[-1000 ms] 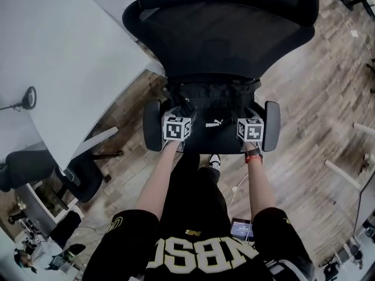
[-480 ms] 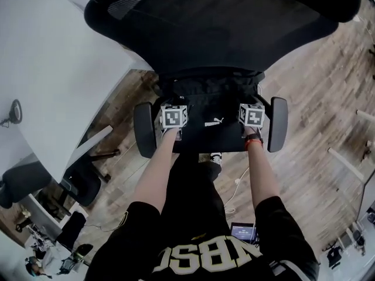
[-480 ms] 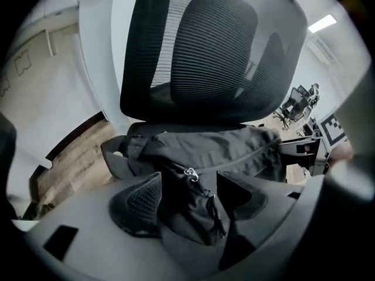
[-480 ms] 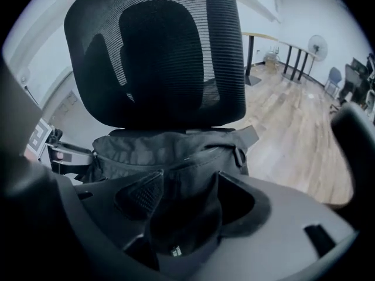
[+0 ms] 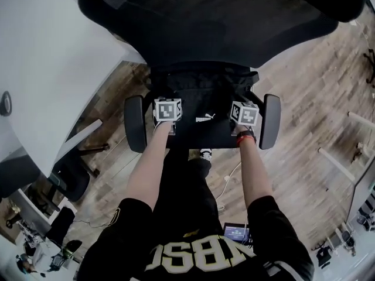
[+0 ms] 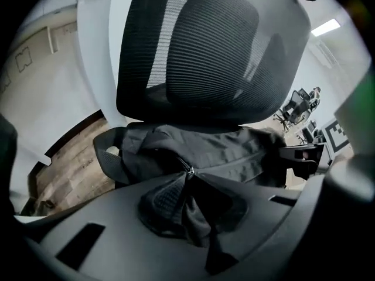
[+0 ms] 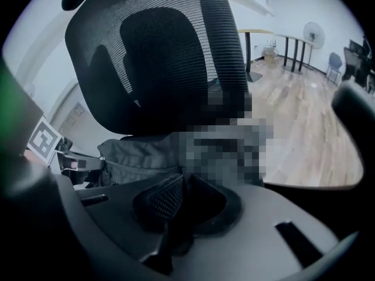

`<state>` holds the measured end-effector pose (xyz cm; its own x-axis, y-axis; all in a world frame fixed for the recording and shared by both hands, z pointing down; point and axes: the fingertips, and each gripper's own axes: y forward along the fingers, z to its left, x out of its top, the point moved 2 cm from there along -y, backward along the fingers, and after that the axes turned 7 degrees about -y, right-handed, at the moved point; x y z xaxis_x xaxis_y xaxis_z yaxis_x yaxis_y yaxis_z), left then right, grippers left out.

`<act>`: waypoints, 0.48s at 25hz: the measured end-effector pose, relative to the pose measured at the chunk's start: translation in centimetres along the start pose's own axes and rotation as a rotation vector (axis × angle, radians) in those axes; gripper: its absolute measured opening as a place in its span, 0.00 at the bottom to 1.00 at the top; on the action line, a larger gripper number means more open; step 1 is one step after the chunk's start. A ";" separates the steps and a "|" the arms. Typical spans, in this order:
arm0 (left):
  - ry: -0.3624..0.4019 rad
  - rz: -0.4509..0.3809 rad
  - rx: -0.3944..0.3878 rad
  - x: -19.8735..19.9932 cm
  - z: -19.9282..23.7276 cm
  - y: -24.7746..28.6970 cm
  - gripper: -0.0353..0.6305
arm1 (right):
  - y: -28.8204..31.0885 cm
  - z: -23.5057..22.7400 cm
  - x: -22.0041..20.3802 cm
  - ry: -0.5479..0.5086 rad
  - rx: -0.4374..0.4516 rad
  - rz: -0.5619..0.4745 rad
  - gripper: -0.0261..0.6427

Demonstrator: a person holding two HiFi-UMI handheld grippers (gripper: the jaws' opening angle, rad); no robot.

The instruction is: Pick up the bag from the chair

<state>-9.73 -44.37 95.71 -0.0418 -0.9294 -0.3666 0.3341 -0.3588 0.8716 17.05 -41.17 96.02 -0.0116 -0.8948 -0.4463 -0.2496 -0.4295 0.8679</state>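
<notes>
A black bag [image 5: 205,101] with a small white logo lies on the seat of a black mesh office chair [image 5: 222,22]. My left gripper [image 5: 166,104] is at the bag's left front and my right gripper [image 5: 243,107] at its right front. In the left gripper view the jaws [image 6: 188,186] are shut on a fold of bag fabric beside the zipper pull [image 6: 190,170]. Pinched bag cloth also shows between the shut jaws [image 7: 179,199] in the right gripper view, with the grey-black bag [image 7: 132,154] behind them. The chair back [image 6: 205,57] rises just beyond the bag.
The chair's armrests [image 5: 134,130] [image 5: 270,122] flank both grippers. A white desk [image 5: 47,57] stands to the left, with another dark chair [image 5: 70,180] under its edge. White table legs [image 5: 337,163] stand on the wooden floor at right. A small screen [image 5: 235,233] lies near the person's legs.
Both grippers' jaws have gone from open around the bag's fabric to shut on it. In the head view both grippers have slid slightly farther onto the seat.
</notes>
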 end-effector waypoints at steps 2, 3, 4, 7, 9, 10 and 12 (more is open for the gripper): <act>-0.004 -0.024 -0.013 0.2 -1.1 -0.9 0.13 | -1.7 0.4 0.7 0.018 -0.011 -0.003 0.10; -0.015 -0.031 -0.017 0.0 -1.4 -1.5 0.13 | -2.7 0.7 0.9 0.023 -0.017 -0.001 0.10; -0.027 -0.036 -0.018 -0.3 -1.6 -2.1 0.13 | -3.6 1.2 0.8 0.021 -0.020 0.002 0.10; -0.060 -0.062 -0.025 -0.6 -2.4 -4.2 0.13 | -6.0 2.5 0.9 0.010 -0.016 -0.011 0.10; -0.067 -0.096 -0.028 -0.3 -3.0 -6.1 0.13 | -7.5 3.5 1.6 0.009 -0.005 -0.036 0.10; -0.065 -0.109 -0.030 -0.4 -3.4 -7.3 0.13 | -8.5 4.1 1.5 0.011 -0.002 -0.043 0.09; -0.051 -0.130 -0.034 -0.9 -4.0 -9.8 0.13 | -10.7 5.4 0.8 0.014 0.004 -0.047 0.09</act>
<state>-9.23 -39.67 86.20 -0.1346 -0.8790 -0.4575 0.3545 -0.4738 0.8061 14.43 -36.64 85.23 0.0141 -0.8753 -0.4834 -0.2530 -0.4708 0.8452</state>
